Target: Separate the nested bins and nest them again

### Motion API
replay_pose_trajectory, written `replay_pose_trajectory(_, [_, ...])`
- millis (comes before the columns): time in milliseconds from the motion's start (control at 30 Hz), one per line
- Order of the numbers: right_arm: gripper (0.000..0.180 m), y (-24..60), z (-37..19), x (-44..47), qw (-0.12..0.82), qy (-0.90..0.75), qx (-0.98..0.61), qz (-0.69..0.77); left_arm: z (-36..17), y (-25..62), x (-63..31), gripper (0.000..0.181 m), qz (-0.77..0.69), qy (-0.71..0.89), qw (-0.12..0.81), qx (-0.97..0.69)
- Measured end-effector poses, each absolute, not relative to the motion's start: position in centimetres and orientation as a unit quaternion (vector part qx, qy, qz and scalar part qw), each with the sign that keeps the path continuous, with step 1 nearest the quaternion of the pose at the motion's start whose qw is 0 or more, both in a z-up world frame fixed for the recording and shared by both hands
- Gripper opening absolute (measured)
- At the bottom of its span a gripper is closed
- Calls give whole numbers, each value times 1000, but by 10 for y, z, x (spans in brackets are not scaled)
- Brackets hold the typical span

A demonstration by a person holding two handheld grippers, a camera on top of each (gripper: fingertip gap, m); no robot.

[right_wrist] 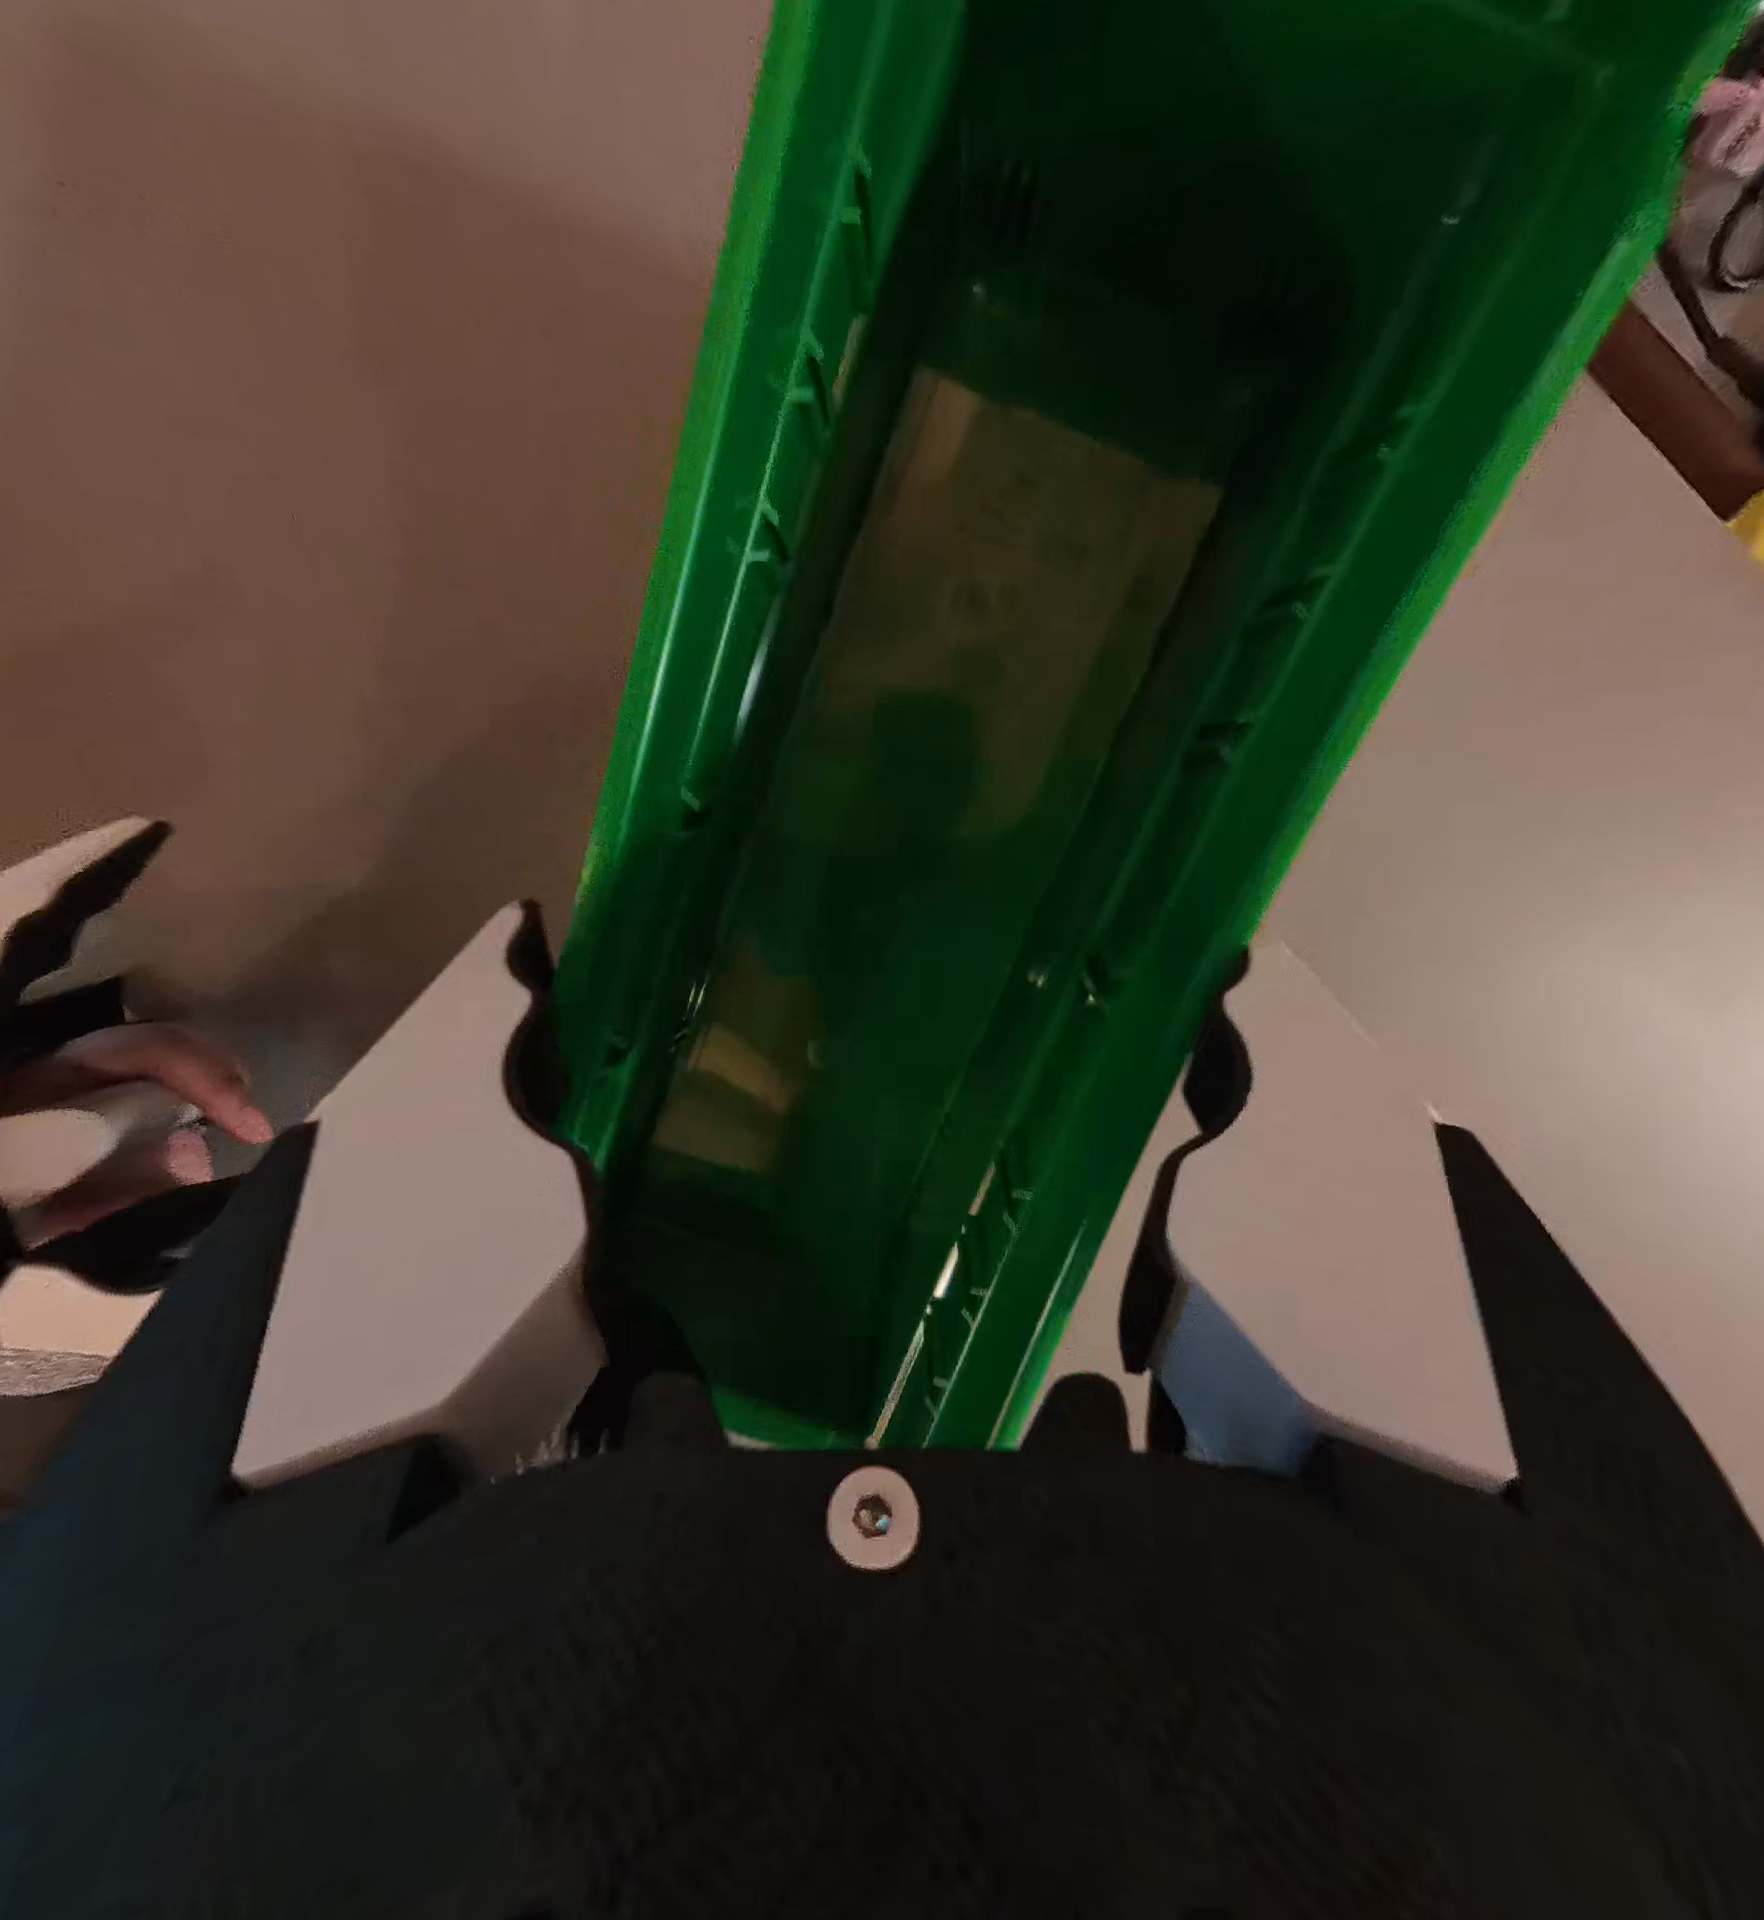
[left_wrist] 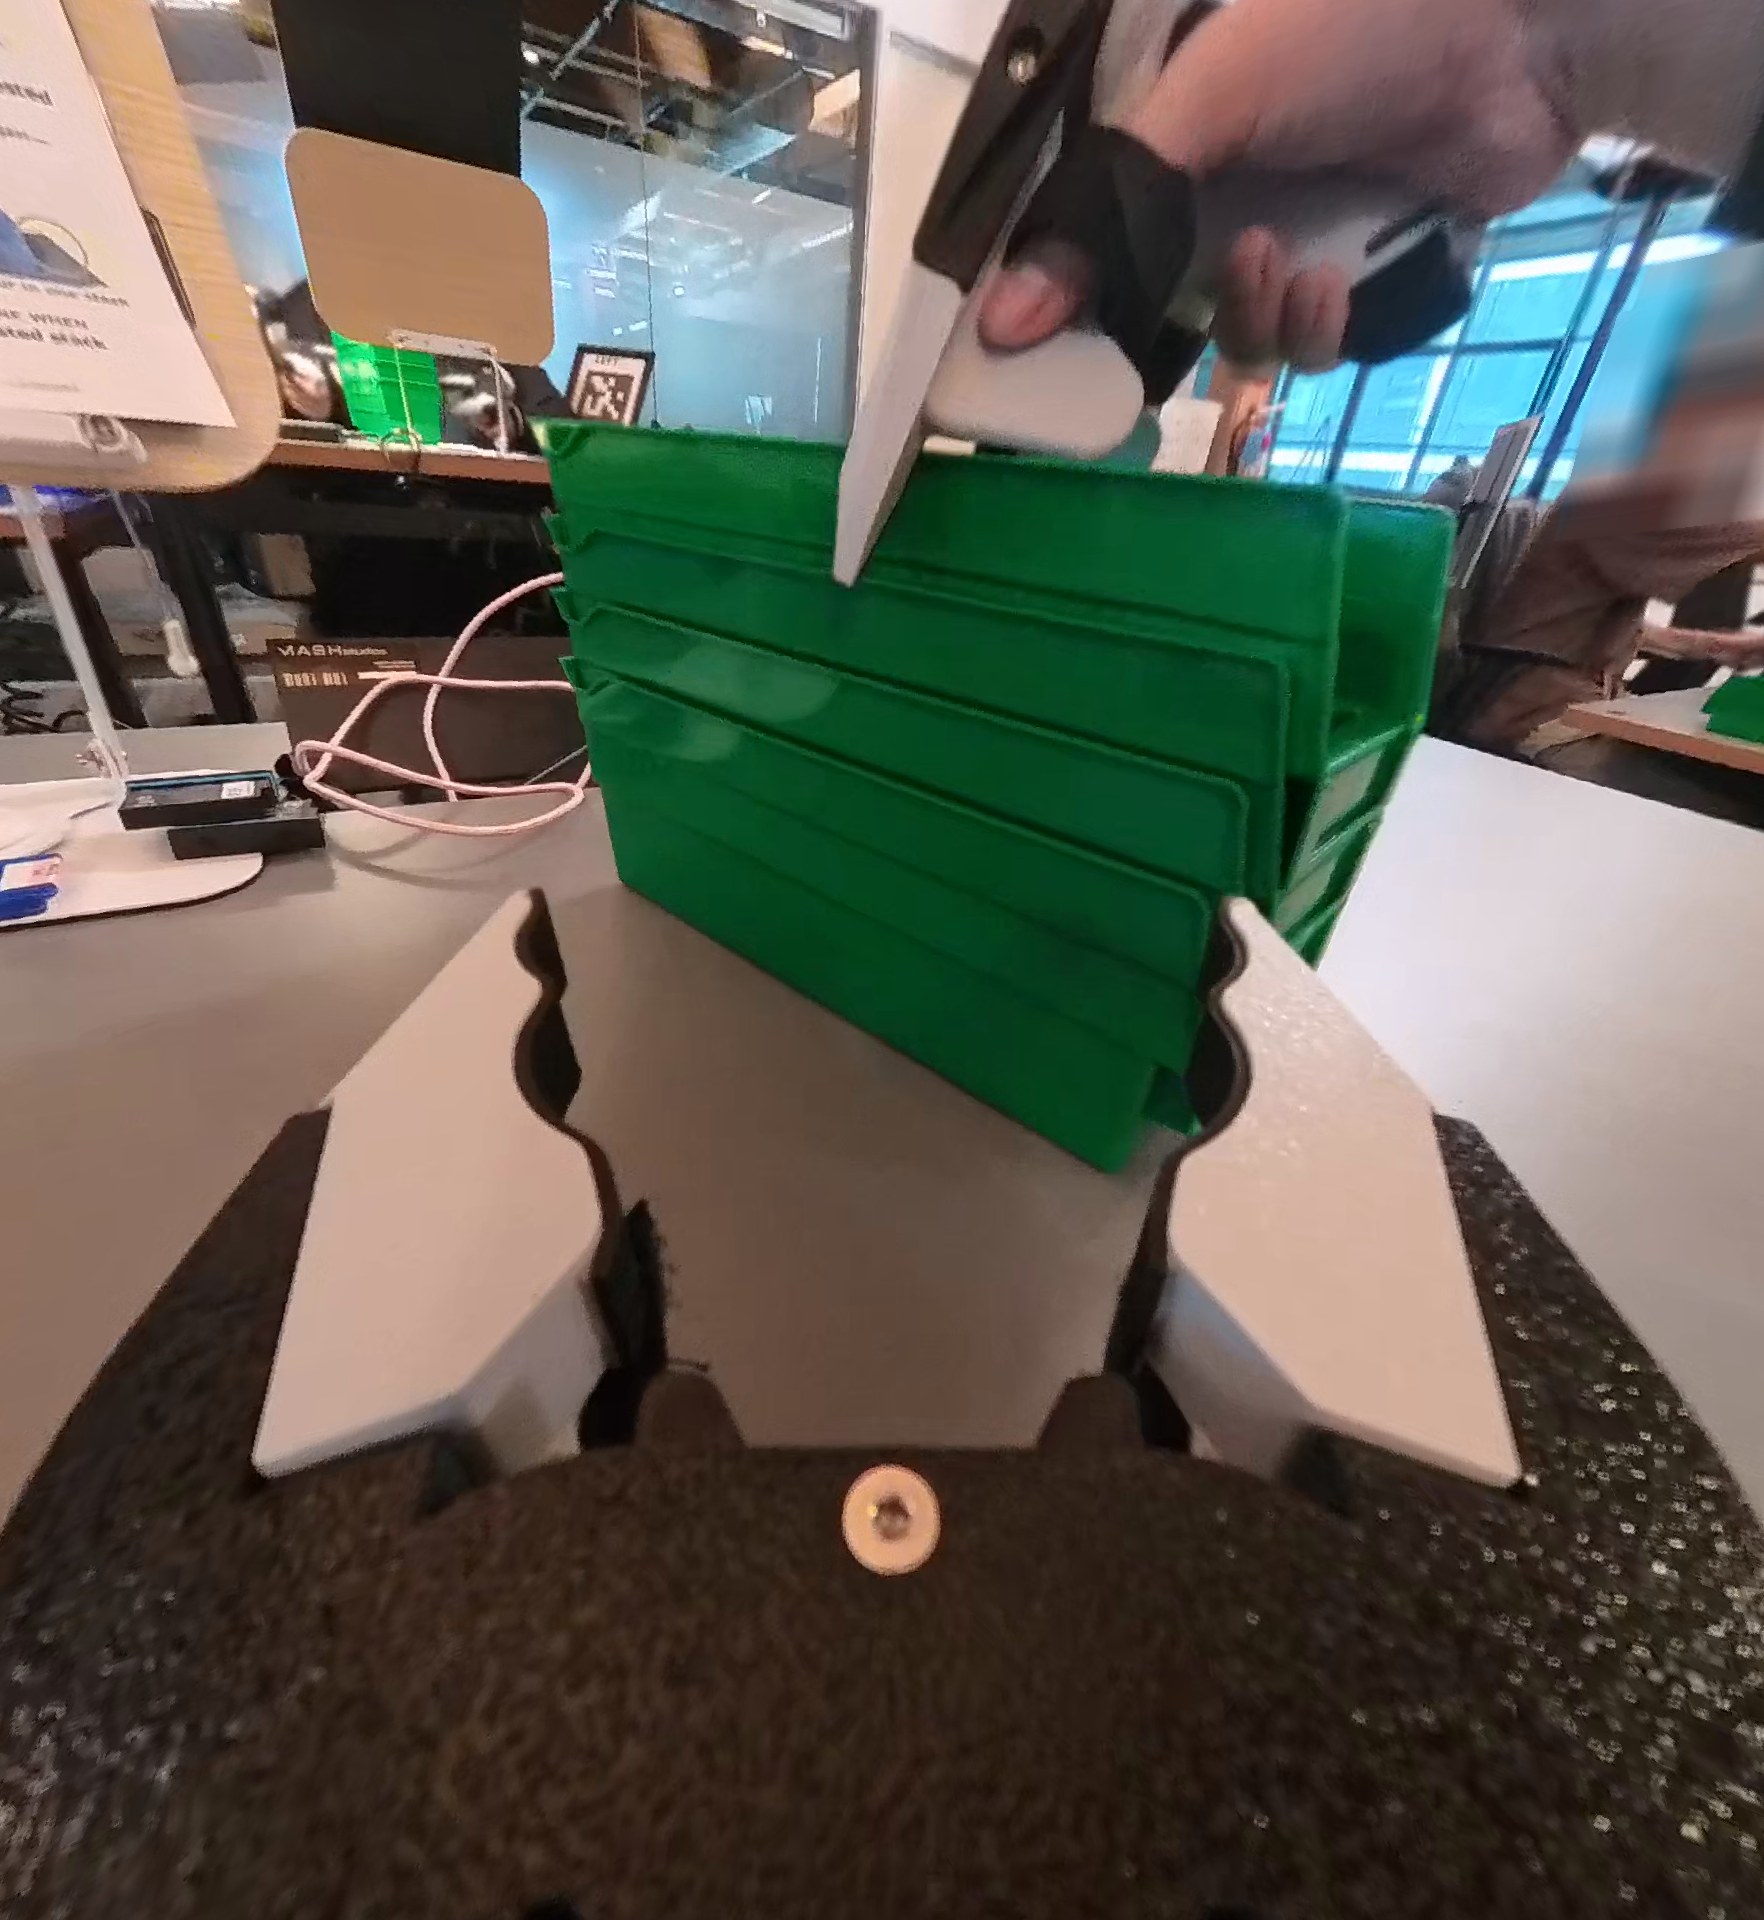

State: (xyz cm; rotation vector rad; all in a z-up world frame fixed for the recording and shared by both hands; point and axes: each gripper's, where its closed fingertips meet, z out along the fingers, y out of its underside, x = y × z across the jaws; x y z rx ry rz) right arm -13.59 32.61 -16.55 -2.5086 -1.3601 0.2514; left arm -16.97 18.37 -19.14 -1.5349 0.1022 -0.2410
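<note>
Straddling the top rim of the nested green bins at frame centre on the grey tabletop, the right tongs are spreading wide, not squeezing. Left tongs are hovering spread and empty, just beside the stack's lower edge.

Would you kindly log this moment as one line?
left tool: open, empty, facing bin stack | right tool: open, straddling top bin | bins nested

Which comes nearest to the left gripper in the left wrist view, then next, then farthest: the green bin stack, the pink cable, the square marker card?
1. Green bin stack: just ahead of the left gripper, its low corner by the right finger.
2. Pink cable: left of the stack, farther back on the table.
3. Square marker card: behind the stack, on the far desk.
</note>
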Motion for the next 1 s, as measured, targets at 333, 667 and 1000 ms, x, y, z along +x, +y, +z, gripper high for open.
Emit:
replay_pose_trajectory(333, [112, 330, -158, -139, 144, -444, -880, 90, -195, 185, -172, 118, -119, 36, 711, -693])
replay_pose_trajectory(667, [116, 331, -141, -135, 144, -438, -884, 71, -201, 188, -173, 118, -135, 25, 701, -700])
replay_pose_trajectory(1000, [110, 348, -49, -108, 220, -425, -869, 127, -206, 188, -173, 118, -147, 21, 692, -707])
